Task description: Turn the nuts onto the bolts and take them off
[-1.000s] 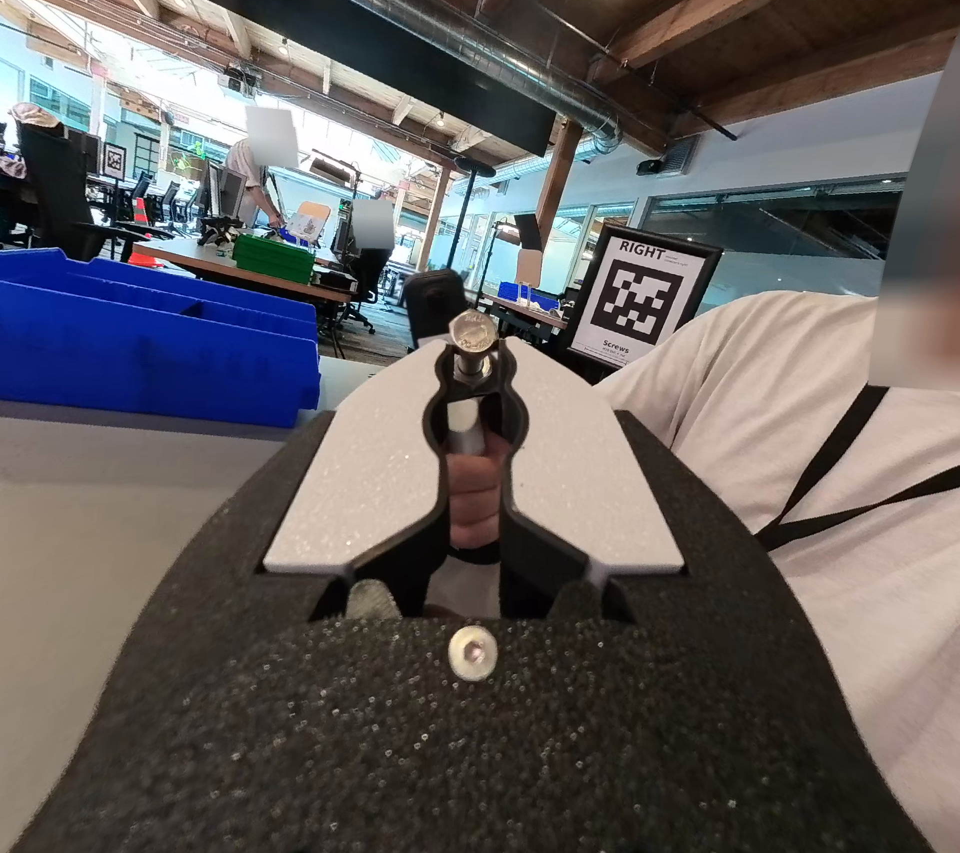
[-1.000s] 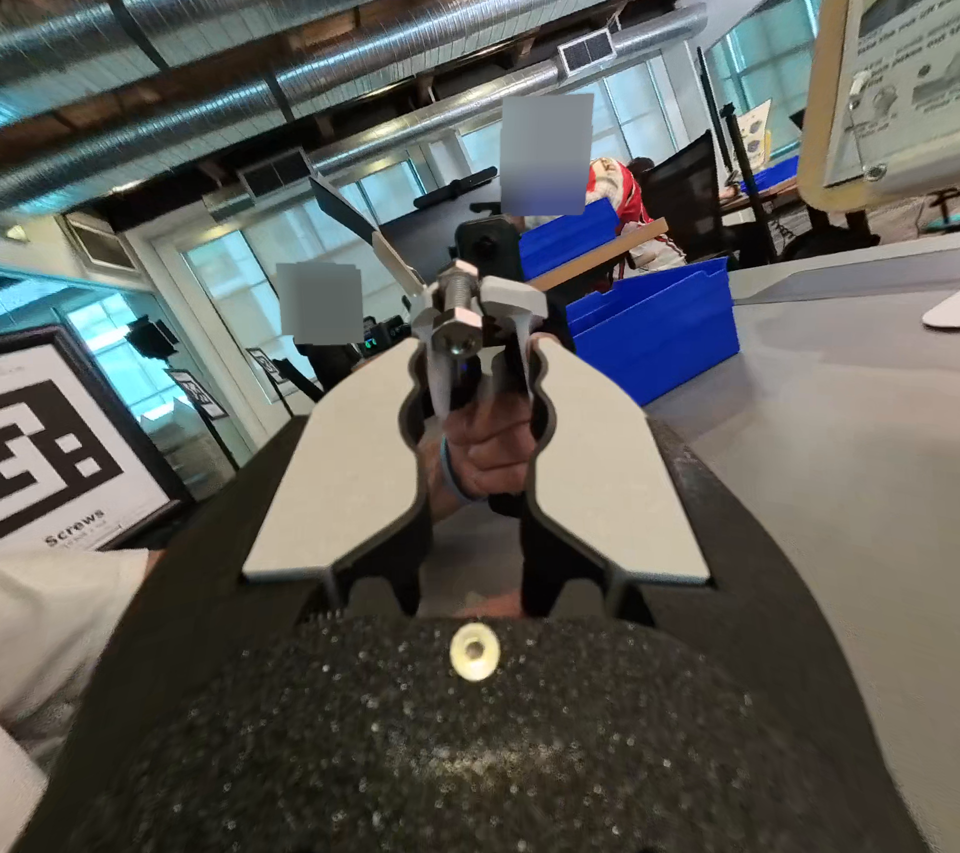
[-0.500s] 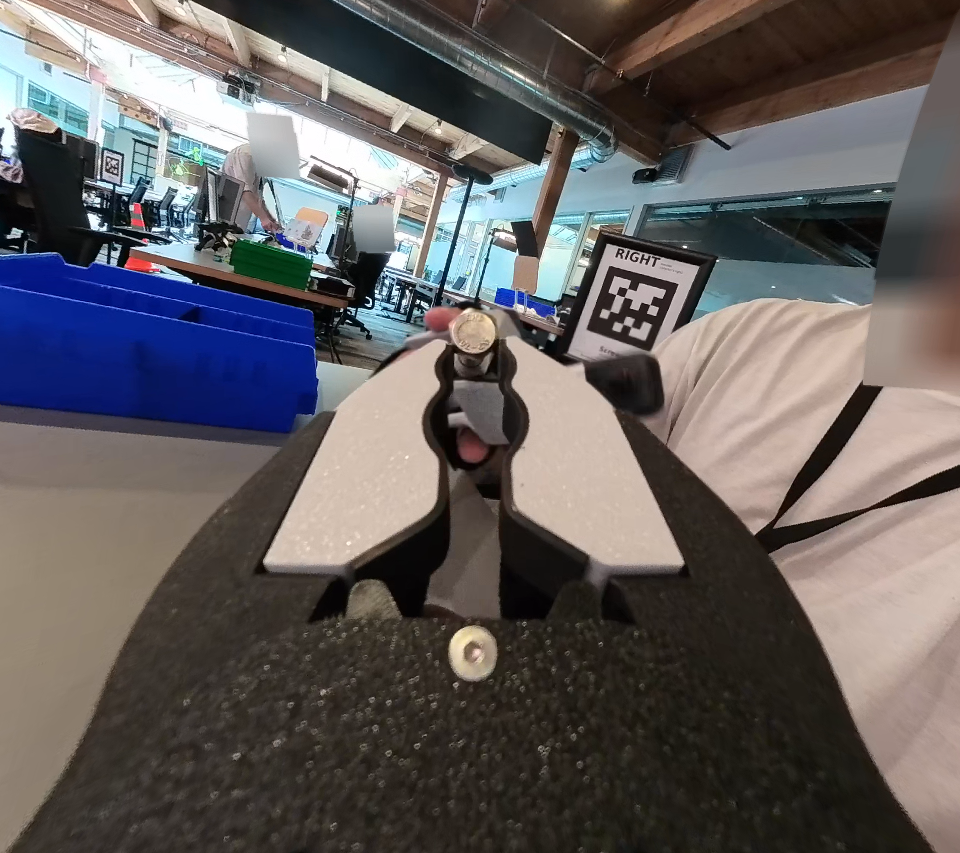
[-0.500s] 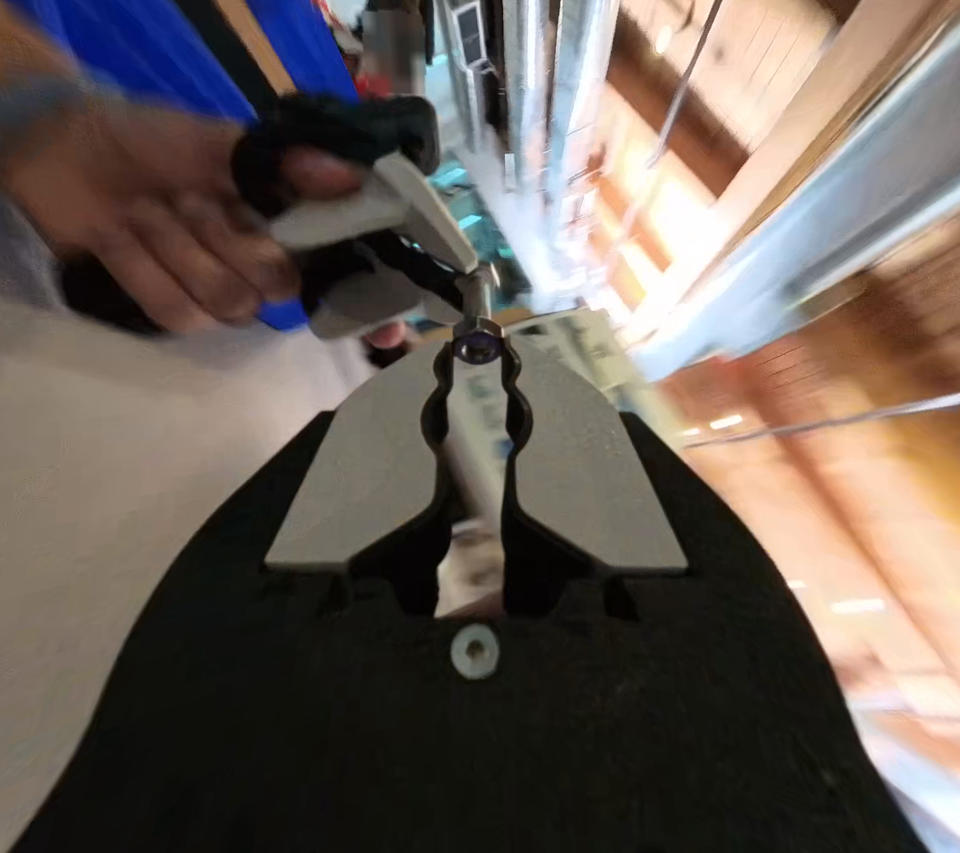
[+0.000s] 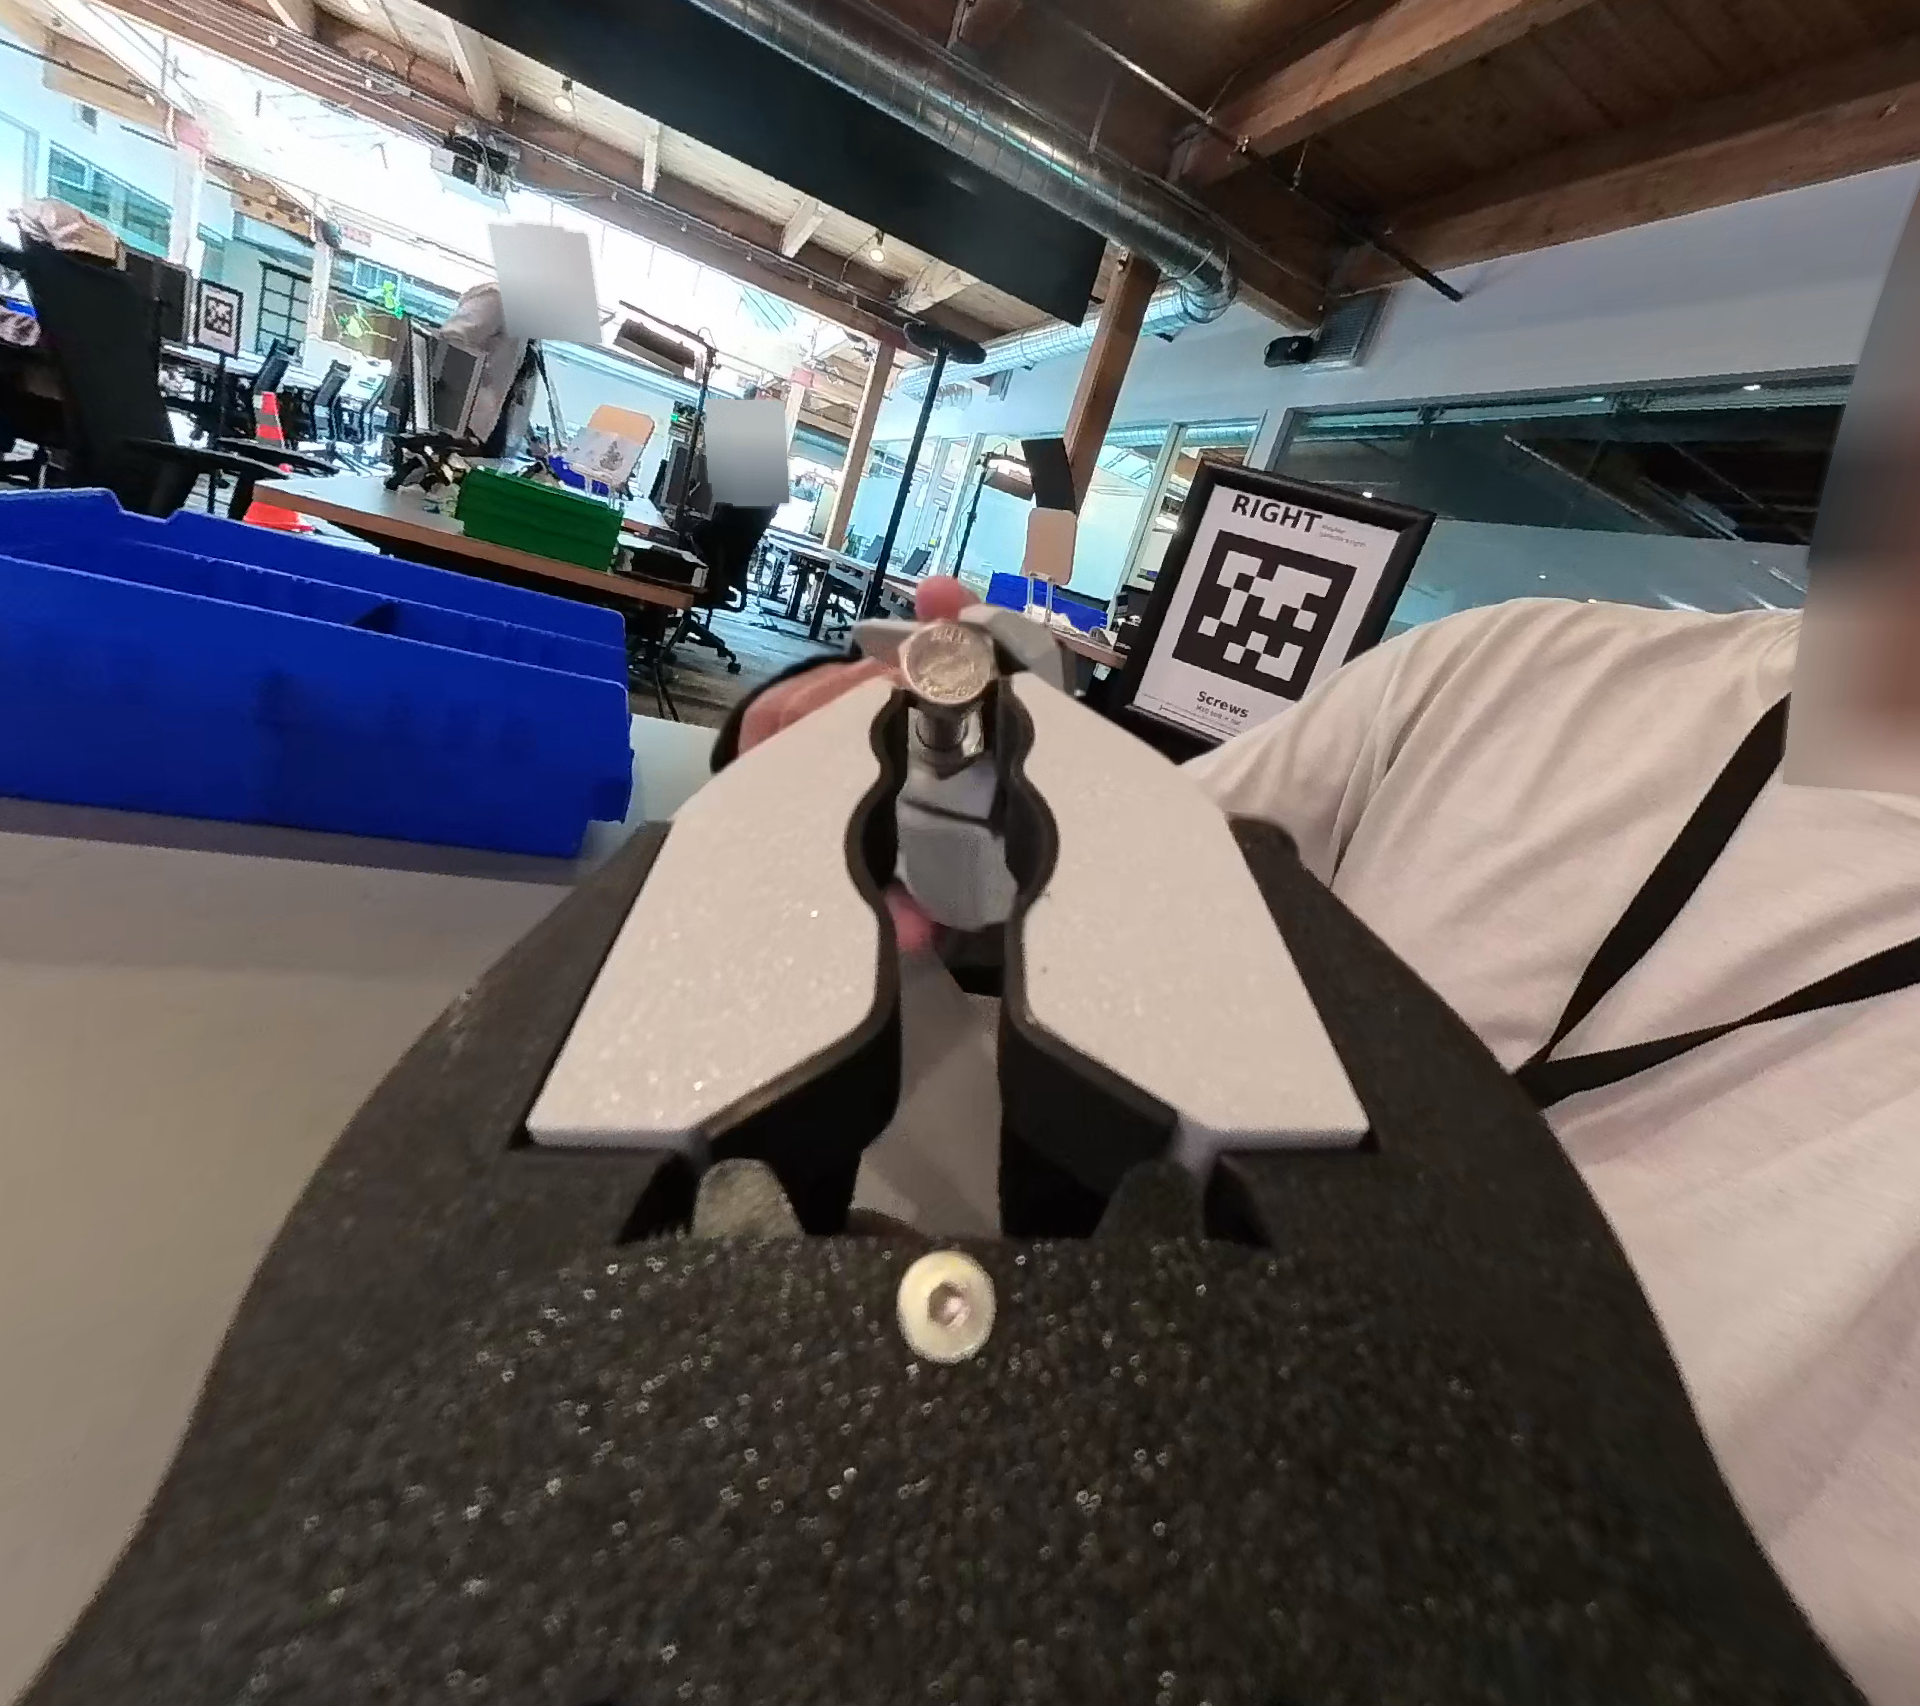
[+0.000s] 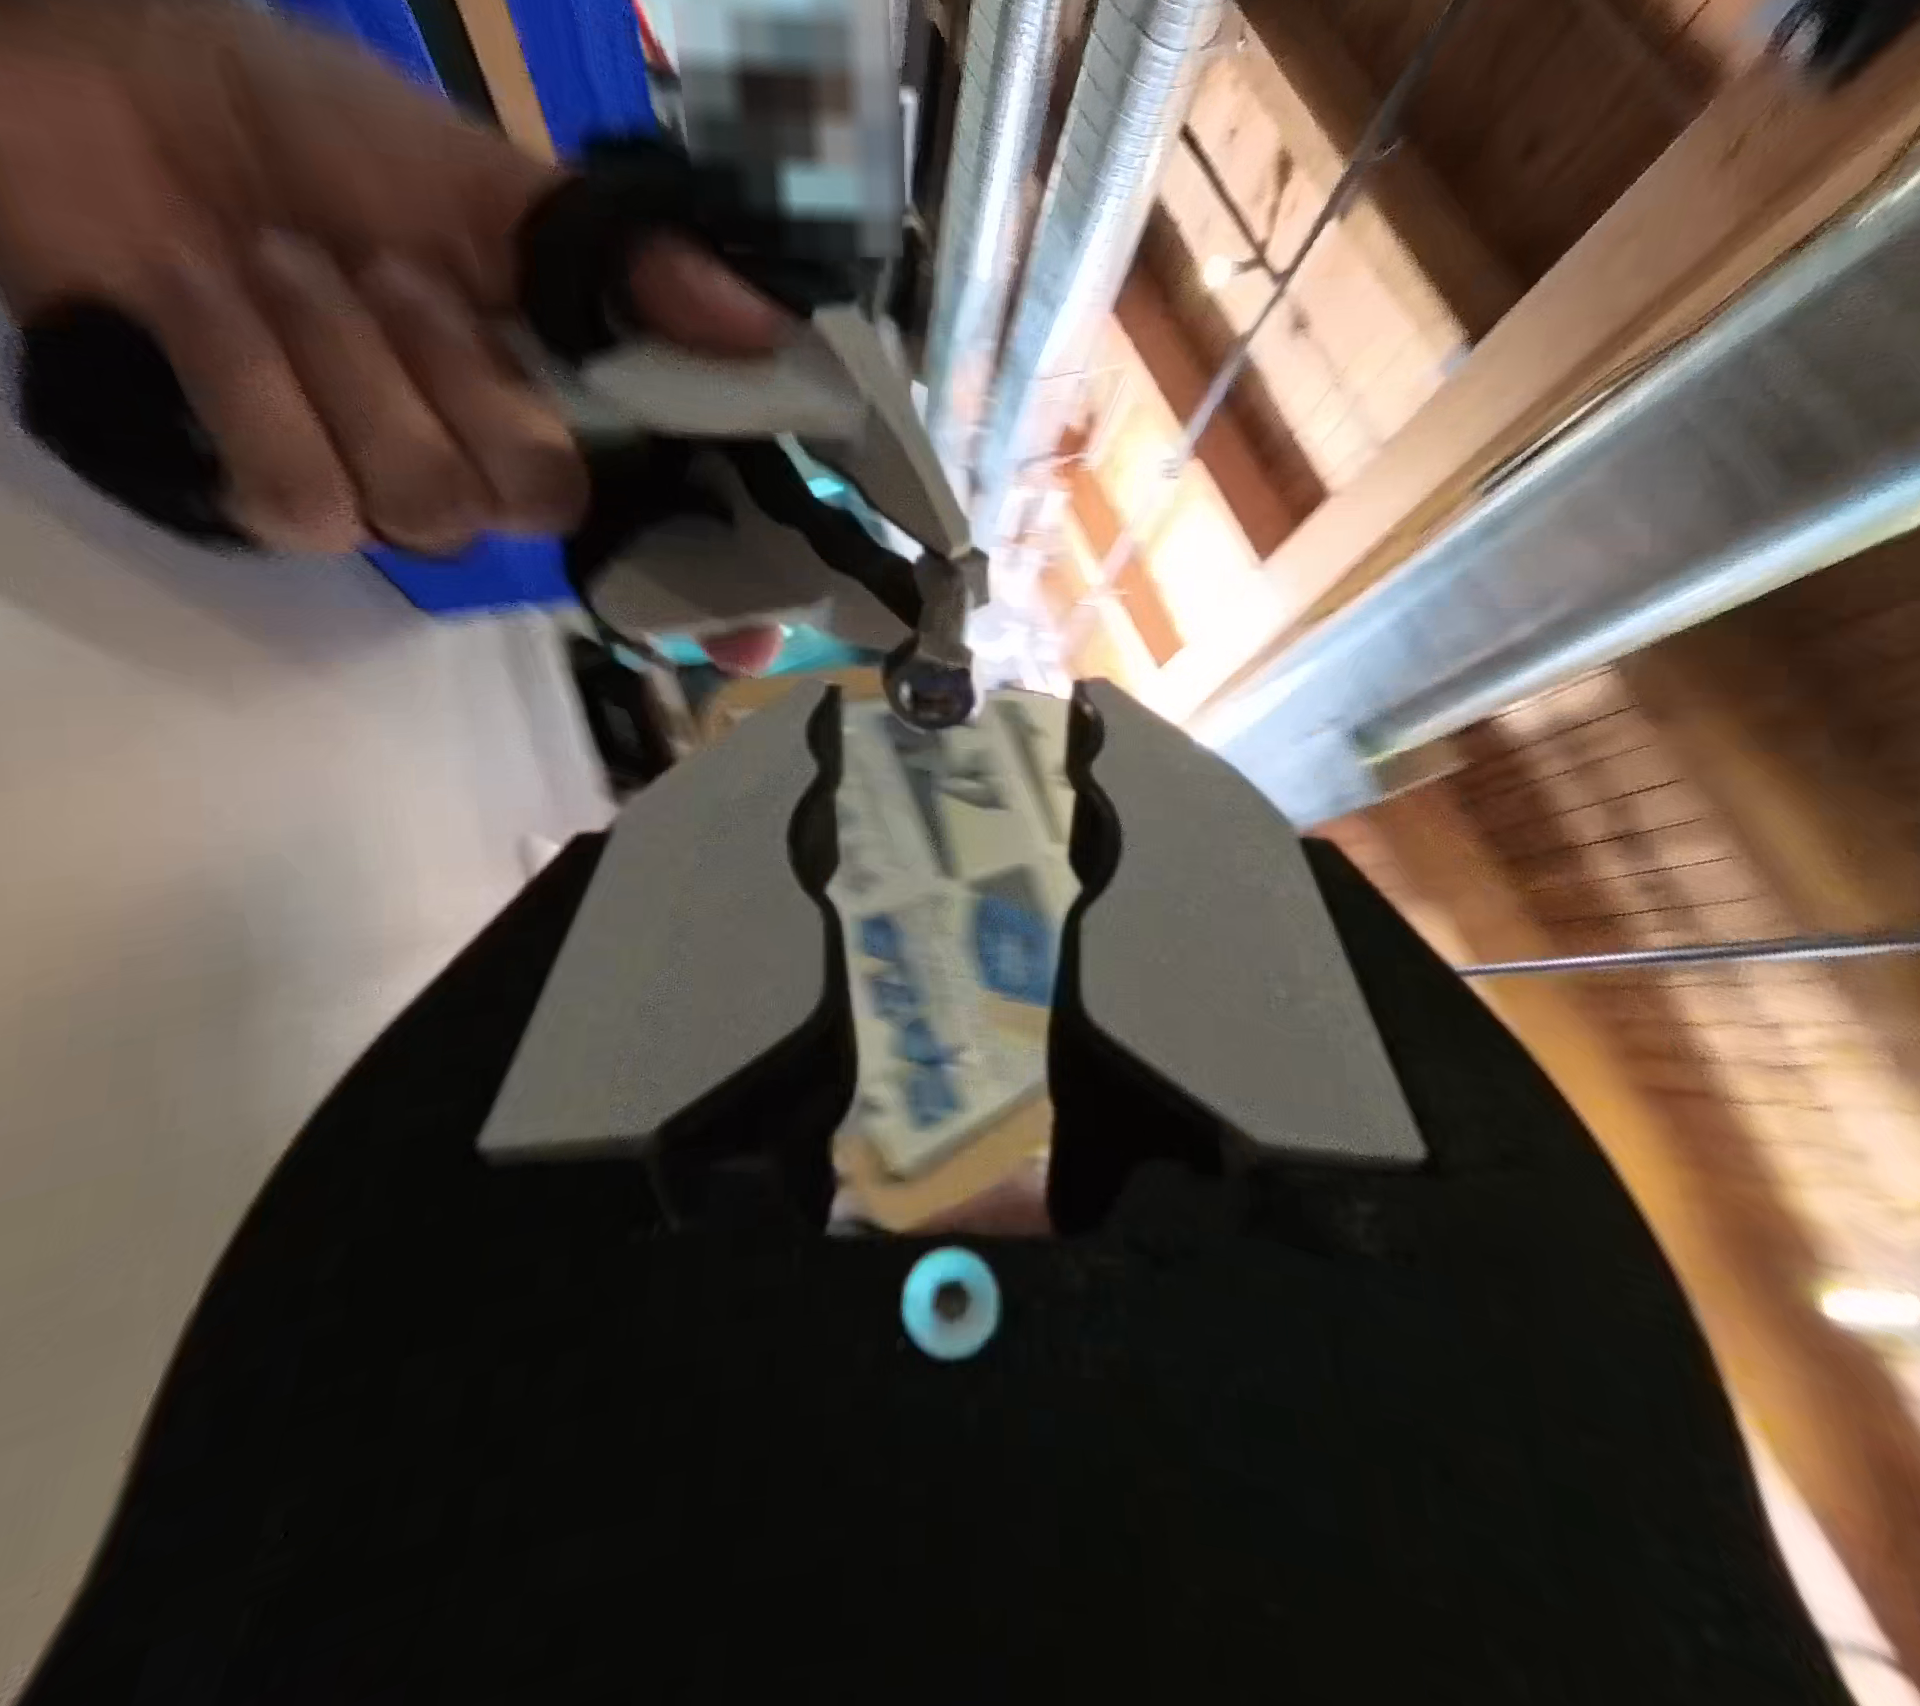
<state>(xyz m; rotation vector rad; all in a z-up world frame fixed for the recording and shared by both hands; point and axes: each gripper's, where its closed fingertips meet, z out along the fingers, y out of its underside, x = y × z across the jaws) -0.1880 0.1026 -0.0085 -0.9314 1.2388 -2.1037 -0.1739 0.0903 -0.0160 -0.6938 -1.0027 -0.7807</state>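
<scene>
- Bolt [image 5: 943,669] position: we find it clamped between the tips of the left gripper [image 5: 945,726], head toward the camera and shank pointing away from it.
- Left gripper state: we see its two grey fingers [image 5: 748,918] closed narrowly on the bolt shank just behind the head.
- Right gripper [image 6: 954,706] state: we see its fingers standing apart with a clear gap between them, holding nothing.
- Nut [image 6: 928,688] position: in the right wrist view we see it on the near end of the bolt shank, just beyond the tips of the right gripper and slightly toward the left finger. We cannot tell whether a fingertip touches it.
- Far side of the left wrist view: we see parts of the right gripper and a fingertip of the person's hand [image 5: 800,700] behind the bolt head.
- Right wrist view: this picture is rolled on its side and blurred. We see the person's other hand [image 6: 270,285] gripping the left gripper's handle at upper left.
- Blue bins [image 5: 301,669]: we see them on the grey table [image 5: 208,1033], well to the left of the bolt.
- Framed marker card [image 5: 1273,607]: we see it standing upright, to the right of the bolt and behind it.
- White shirt [image 5: 1558,825]: we see it filling the right side, crossed by a black strap [image 5: 1683,867].
</scene>
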